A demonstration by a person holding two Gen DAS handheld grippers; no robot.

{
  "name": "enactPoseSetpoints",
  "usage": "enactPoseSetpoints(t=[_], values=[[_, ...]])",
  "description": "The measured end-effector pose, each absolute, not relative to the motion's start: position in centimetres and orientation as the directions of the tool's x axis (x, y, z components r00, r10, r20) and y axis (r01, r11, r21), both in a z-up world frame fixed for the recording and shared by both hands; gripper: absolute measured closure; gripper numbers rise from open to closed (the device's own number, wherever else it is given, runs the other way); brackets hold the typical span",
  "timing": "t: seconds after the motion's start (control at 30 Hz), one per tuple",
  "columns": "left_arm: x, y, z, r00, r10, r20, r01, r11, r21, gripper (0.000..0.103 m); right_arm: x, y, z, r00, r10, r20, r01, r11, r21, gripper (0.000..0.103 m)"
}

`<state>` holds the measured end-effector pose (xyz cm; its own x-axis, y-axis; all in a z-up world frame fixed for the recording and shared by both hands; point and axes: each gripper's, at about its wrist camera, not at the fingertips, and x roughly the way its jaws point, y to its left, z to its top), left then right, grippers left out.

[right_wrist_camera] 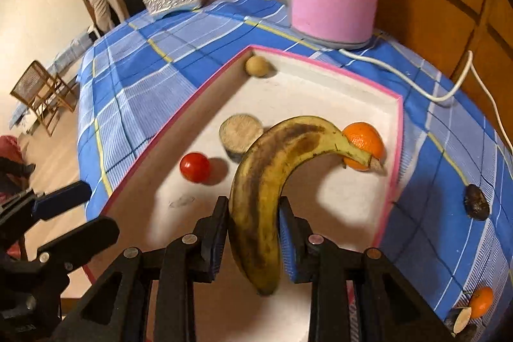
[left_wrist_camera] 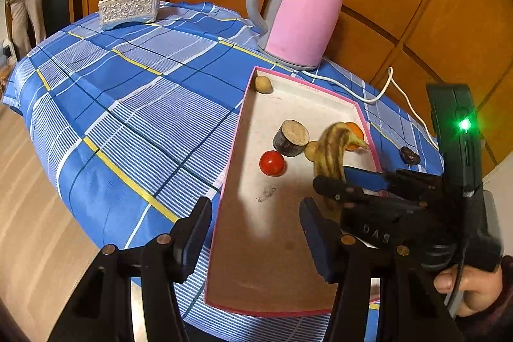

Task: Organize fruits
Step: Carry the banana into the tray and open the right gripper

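My right gripper (right_wrist_camera: 253, 233) has the brown-spotted yellow banana (right_wrist_camera: 272, 175) between its blue pads; the right pad shows a sliver of gap, so I can't tell if the grip still presses. The banana sits low over the shallow pink-rimmed white box tray (right_wrist_camera: 397, 130), its stem tip against the round orange (right_wrist_camera: 364, 143) near the tray's right wall. Also in the tray: small red tomato (right_wrist_camera: 194, 167), cut dark-skinned cylinder piece (right_wrist_camera: 240, 132), tan round fruit (right_wrist_camera: 256, 65) in the far corner. My left gripper (left_wrist_camera: 256, 233) hangs half-wide, empty, straddling the tray's left wall. A dark wrinkled fruit (right_wrist_camera: 476, 202) lies on the blue plaid tablecloth (left_wrist_camera: 128, 104) outside the tray. The pink electric kettle (left_wrist_camera: 301, 12) stands behind.
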<state>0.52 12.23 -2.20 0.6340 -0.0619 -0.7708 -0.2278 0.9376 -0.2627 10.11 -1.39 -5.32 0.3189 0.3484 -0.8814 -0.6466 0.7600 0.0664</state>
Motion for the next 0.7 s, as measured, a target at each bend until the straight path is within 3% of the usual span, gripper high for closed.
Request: enactPoseSetpoints(t=[0.23,0.7], values=[[0.7,11.0,-2.3,0.629,-0.076,-0.773,-0.197,0.947,-0.254,0.043,9.9,-3.6,-4.7,0.368,0.345,-0.863,-0.586,0.807,0.073,0.051],[0.8,8.8,-1.8,0.634,-0.098,-0.767,-0.135,0.963,-0.235,0.043,7.2,-8.2,-1.5,0.497,0.369,-0.785,-0.485,0.869,0.101,0.05]])
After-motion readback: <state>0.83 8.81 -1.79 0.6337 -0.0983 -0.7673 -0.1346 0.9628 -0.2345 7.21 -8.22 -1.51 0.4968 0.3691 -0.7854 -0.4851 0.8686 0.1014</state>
